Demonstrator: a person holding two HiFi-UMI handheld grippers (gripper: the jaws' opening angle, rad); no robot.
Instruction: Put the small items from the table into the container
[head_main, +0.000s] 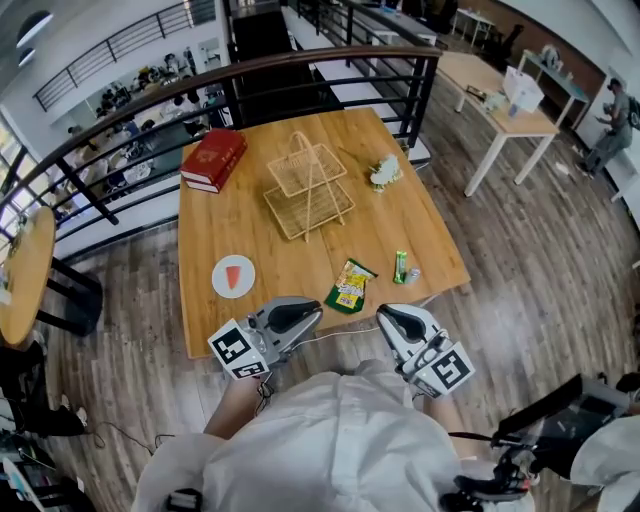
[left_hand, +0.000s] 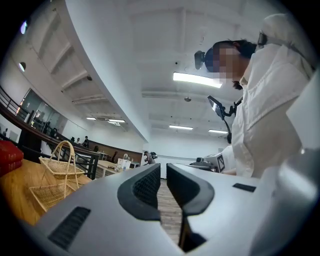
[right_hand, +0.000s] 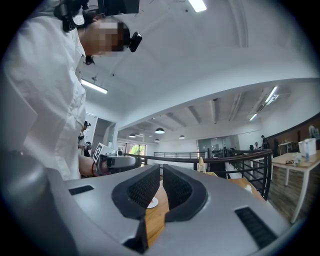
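Note:
On the wooden table (head_main: 425, 235) stands a two-tier wire basket (head_main: 308, 185), seen again at the left in the left gripper view (left_hand: 57, 175). Near the front edge lie a green and yellow snack packet (head_main: 350, 286) and a small green tube (head_main: 401, 266). A white and green bunch (head_main: 385, 172) sits at the far right. My left gripper (head_main: 310, 312) (left_hand: 163, 175) hangs at the table's front edge, shut and empty. My right gripper (head_main: 385, 318) (right_hand: 161, 172) is beside it, also shut with nothing held. The two point toward each other.
A red book (head_main: 213, 158) lies at the table's far left corner and a white plate (head_main: 233, 276) with an orange slice at the near left. A dark curved railing (head_main: 300, 70) runs behind the table. A second table (head_main: 500, 110) stands at the back right.

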